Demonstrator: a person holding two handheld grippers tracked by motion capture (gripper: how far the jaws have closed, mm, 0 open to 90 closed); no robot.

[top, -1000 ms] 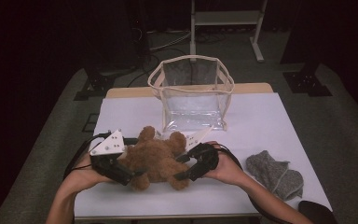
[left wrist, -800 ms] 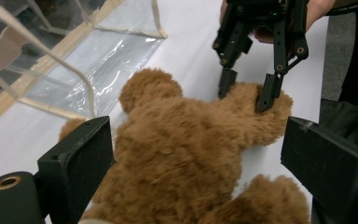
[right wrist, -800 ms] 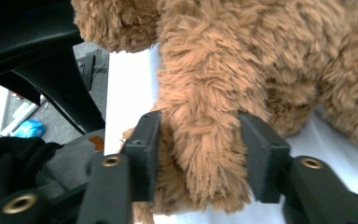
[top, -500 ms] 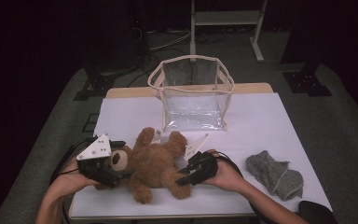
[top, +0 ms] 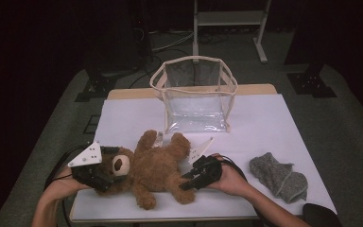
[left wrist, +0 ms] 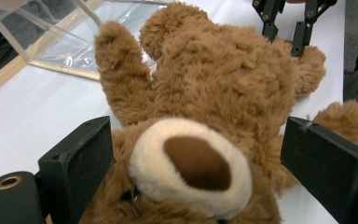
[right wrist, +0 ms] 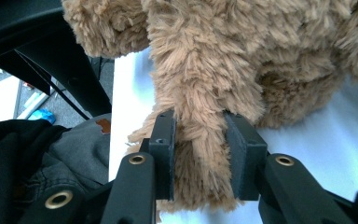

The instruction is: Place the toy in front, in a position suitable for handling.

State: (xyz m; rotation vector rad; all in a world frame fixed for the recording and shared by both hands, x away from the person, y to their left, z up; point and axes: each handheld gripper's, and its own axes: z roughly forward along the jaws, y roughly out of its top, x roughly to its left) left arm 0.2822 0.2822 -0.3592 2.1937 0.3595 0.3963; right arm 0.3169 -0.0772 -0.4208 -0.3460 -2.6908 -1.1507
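Left tool [top: 105, 174] now astride bear's head [top: 118, 166]

Dim, dark surroundings around a brightly lit table [top: 274, 123]; soft, slightly grainy close-ups.

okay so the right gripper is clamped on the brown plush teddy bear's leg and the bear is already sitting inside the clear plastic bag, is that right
Not quite. The right gripper is clamped on the brown plush teddy bear's leg, but the bear lies on the white table, in front of the clear plastic bag, not inside it. The high view shows this.
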